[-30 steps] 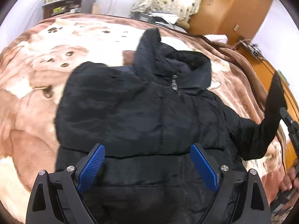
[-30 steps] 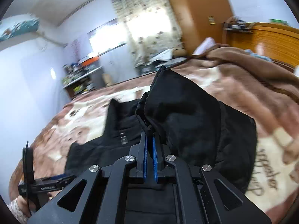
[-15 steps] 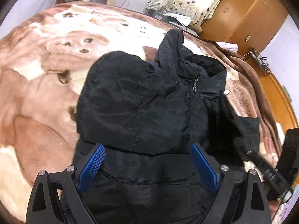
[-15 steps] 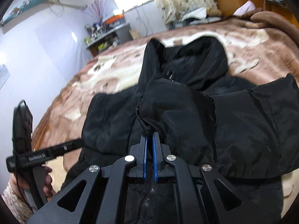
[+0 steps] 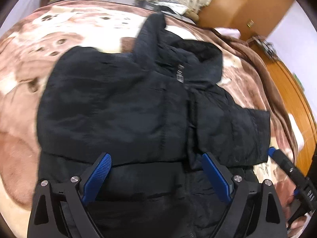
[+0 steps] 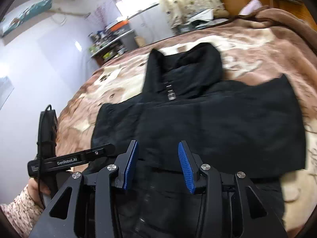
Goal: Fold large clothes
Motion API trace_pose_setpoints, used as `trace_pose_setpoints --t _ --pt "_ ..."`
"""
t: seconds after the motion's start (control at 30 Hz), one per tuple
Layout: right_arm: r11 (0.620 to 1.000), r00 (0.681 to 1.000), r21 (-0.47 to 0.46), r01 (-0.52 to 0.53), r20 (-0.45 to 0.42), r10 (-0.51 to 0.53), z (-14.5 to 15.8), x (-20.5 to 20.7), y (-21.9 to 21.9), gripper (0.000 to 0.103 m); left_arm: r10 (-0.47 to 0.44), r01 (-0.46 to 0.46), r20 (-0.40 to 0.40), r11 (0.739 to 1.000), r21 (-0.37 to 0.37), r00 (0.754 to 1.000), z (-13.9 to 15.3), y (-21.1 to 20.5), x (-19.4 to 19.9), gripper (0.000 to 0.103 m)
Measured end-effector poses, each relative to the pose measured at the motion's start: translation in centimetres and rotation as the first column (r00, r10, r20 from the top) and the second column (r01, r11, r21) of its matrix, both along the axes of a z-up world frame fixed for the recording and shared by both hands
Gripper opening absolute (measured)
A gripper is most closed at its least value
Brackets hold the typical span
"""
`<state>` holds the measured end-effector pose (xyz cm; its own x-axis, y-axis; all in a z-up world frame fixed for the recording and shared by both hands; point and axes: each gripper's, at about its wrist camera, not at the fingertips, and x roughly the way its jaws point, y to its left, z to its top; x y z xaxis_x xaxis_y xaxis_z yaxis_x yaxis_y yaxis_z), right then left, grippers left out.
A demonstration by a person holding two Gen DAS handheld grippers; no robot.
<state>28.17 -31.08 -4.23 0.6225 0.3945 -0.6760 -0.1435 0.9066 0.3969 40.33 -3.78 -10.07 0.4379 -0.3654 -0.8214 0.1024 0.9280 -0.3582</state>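
Jacket flat on bed, both sleeves crossed over chest; left gripper wide open and empty, right gripper opening with nothing between; puffy right sleeve may spring back once released.

Brown-and-cream patterned blanket covering bed, lying bunched at far right. Floral curtain hanging over bright window at far wall. Cluttered shelf standing far left. Wooden wardrobe standing far right; wooden bed frame running along right.
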Motion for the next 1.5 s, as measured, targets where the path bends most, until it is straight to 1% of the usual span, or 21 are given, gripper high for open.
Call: trace_pose_setpoints --t 0.07,0.13,0.2,0.27,0.3,0.37,0.47,0.5,0.53,0.57,0.6,0.63,0.67,0.7,0.73,0.83,1.03,1.13,1.23,1.37,1.5 --pt "0.996 0.997 -0.05 0.075 0.015 -0.075 0.3 -1.1 -2.6 0.044 -0.025 0.025 -0.003 1.0 0.004 1.0 -0.3 -1.8 0.4 0.093" --pt "0.984 0.991 -0.123 0.13 0.029 -0.127 0.3 -1.9 -4.4 0.052 -0.04 0.04 -0.013 0.999 0.015 0.999 -0.7 -3.4 0.9 0.093" --pt "0.968 0.983 -0.172 0.181 0.033 -0.178 0.1 -2.7 -6.5 0.054 -0.063 0.063 -0.01 0.998 0.027 0.998 -1.0 -5.0 1.2 0.093" --pt "0.957 0.973 -0.178 0.23 0.026 -0.229 -0.3 -3.2 -8.3 0.054 -0.064 0.065 -0.025 0.996 0.055 0.998 -1.5 -6.5 1.8 0.093" --pt "0.95 0.967 -0.183 0.252 0.022 -0.252 -0.5 -3.4 -9.1 0.054 -0.046 0.048 -0.026 0.996 0.07 0.999 -1.7 -7.0 2.1 0.093" --pt "0.947 0.964 -0.18 0.267 0.028 -0.266 -0.7 -3.7 -10.0 0.054 -0.04 0.041 -0.014 0.996 0.079 0.999 -1.9 -7.9 2.7 0.093" --pt "0.943 0.958 -0.168 0.286 0.016 -0.288 -1.3 -3.9 -11.0 0.055 -0.014 0.017 -0.032 0.993 0.12 0.999 -2.5 -8.7 3.3 0.093" --pt "0.942 0.956 -0.168 0.292 0.007 -0.295 -1.6 -3.8 -11.1 0.055 -0.001 0.005 -0.026 0.991 0.137 1.0 -2.5 -8.9 3.4 0.087" --pt "0.94 0.954 -0.167 0.297 0.001 -0.301 -1.8 -3.8 -11.4 0.055 0.002 0.001 -0.018 0.99 0.141 1.0 -2.5 -9.1 3.4 0.074" --pt "0.939 0.952 -0.16 0.303 -0.003 -0.308 -2.0 -3.7 -11.5 0.055 -0.003 0.004 -0.006 0.989 0.148 1.0 -2.4 -9.4 3.3 0.065" --pt "0.939 0.95 -0.152 0.309 -0.008 -0.314 -2.2 -3.7 -11.5 0.055 -0.011 0.01 0.006 0.988 0.156 1.0 -2.2 -9.5 3.3 0.041" --pt "0.939 0.948 -0.147 0.312 -0.014 -0.317 -2.4 -4.0 -11.9 0.055 -0.03 0.027 0.018 0.985 0.17 0.999 -2.0 -9.9 3.2 0.024" --pt "0.939 0.948 -0.143 0.313 -0.021 -0.319 -2.5 -3.9 -11.9 0.055 -0.041 0.034 0.032 0.982 0.187 0.999 -1.7 -10.0 3.1 0.02" --pt "0.939 0.947 -0.14 0.315 -0.025 -0.322 -2.6 -3.8 -11.9 0.055 -0.052 0.043 0.045 0.982 0.185 0.998 -1.4 -10.0 2.9 0.012" --pt "0.938 0.946 -0.139 0.317 -0.026 -0.323 -2.7 -3.8 -11.9 0.055 -0.057 0.047 0.053 0.984 0.17 0.997 -1.0 -9.8 2.8 0.009" --pt "0.938 0.945 -0.134 0.321 -0.028 -0.327 -2.5 -3.6 -11.7 0.055 -0.054 0.043 0.083 0.991 0.127 0.995 0.4 -8.9 2.4 0.006" --pt "0.938 0.947 -0.142 0.316 -0.002 -0.32 -1.6 -3.1 -10.8 0.055 -0.016 0.004 0.208 0.998 0.059 0.978 5.6 -5.6 1.7 0.006" --pt "0.941 0.951 -0.144 0.306 0.007 -0.308 -1.1 -2.7 -9.9 0.055 0.012 -0.023 0.262 0.999 0.038 0.965 7.7 -3.5 1.9 0.006" --pt "0.946 0.957 -0.148 0.288 0.008 -0.29 -0.9 -2.0 -8.8 0.055 0.045 -0.058 0.303 0.998 0.036 0.952 9.3 -1.0 1.7 0.006" --pt "0.953 0.966 -0.161 0.257 0.009 -0.259 -1.1 -0.7 -6.9 0.055 0.074 -0.095 0.302 0.994 0.056 0.95 8.8 1.5 1.5 0.006" --pt "0.959 0.974 -0.17 0.225 0.008 -0.227 -1.4 0.8 -5.0 0.055 0.105 -0.127 0.249 0.989 0.075 0.963 6.2 3.9 1.6 0.006"
